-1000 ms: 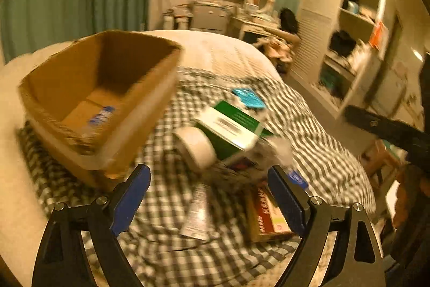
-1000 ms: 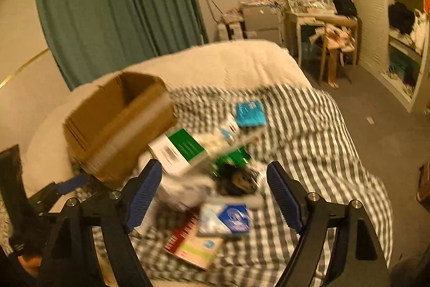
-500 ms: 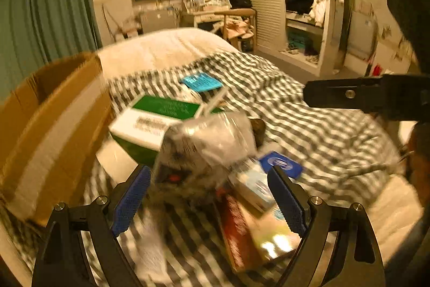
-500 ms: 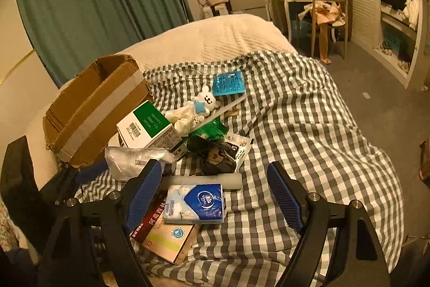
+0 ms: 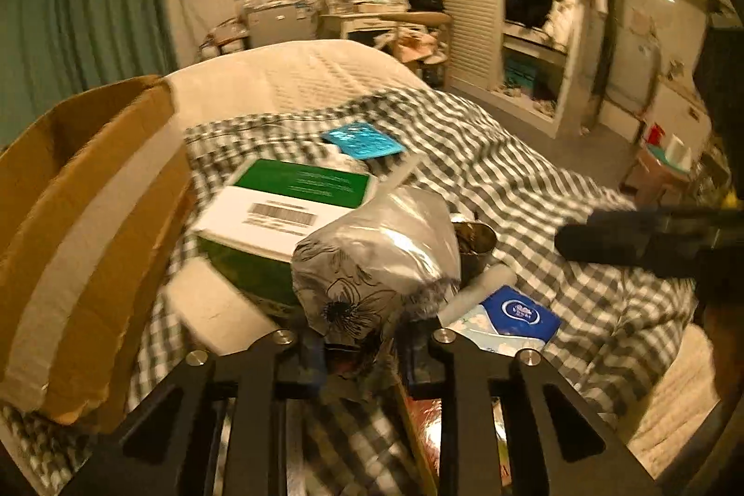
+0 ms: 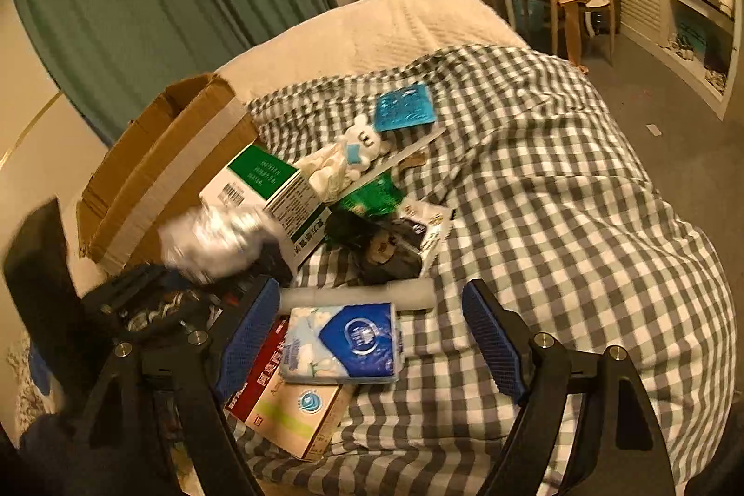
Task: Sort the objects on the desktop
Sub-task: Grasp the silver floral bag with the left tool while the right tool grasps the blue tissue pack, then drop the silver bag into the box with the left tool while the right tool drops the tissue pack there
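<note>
Only rightward: bear toy (image 6: 360, 145) behind green box (image 6: 265, 189)

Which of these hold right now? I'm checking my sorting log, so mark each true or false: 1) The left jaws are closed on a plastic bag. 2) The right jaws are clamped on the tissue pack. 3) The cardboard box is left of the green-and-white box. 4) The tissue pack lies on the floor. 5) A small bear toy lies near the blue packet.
1) True: the left gripper is shut on the plastic bag.
2) False: the right gripper is open, above the tissue pack.
3) True: cardboard box, green-and-white box.
4) False: it lies on a red-and-cream box on the checked blanket.
5) True: bear toy, blue packet.
</note>
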A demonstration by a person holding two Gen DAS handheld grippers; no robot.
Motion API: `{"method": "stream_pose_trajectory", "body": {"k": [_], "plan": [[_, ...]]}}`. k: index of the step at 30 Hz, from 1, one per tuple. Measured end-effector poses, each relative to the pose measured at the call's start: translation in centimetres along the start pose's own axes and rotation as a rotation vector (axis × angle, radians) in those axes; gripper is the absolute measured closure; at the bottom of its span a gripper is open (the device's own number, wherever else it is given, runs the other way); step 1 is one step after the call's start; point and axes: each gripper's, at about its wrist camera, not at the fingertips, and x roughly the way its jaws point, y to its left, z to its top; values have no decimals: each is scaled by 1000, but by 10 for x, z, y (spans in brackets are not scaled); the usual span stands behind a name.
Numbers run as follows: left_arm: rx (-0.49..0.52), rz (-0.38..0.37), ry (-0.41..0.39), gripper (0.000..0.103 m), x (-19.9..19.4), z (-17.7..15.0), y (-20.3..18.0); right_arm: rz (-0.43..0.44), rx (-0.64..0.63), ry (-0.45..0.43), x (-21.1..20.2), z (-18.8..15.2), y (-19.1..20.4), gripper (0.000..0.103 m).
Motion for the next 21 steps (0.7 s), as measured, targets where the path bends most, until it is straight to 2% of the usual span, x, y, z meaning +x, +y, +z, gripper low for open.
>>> {"method": "stream_pose_trajectory", "body": {"k": [2, 3, 4, 7, 12, 15, 20, 21], "plan": [[-51, 1, -14, 82, -15, 4, 8, 13, -24, 28, 8, -4, 9, 22], [-82, 0, -18, 82, -24, 6, 13, 13, -36, 43, 11, -7, 12, 18], [-104, -2, -21, 82, -30, 8, 16, 4, -54, 63, 17, -10, 18, 13], [-151, -1, -47, 82, -48, 15, 26, -40, -86, 97, 30, -17, 25, 11], [-202, 20, -64, 82, -62, 17, 41, -72, -68, 182, 60, -23, 21, 11], [-249, 13, -46, 82, -64, 12, 50, -51, -55, 207, 65, -26, 19, 11], [-276, 9, -13, 82, -57, 8, 57, -88, -138, 214, 67, -32, 31, 11], [-276, 4, -11, 82, -55, 7, 55, -99, -160, 214, 68, -33, 34, 18]]}}
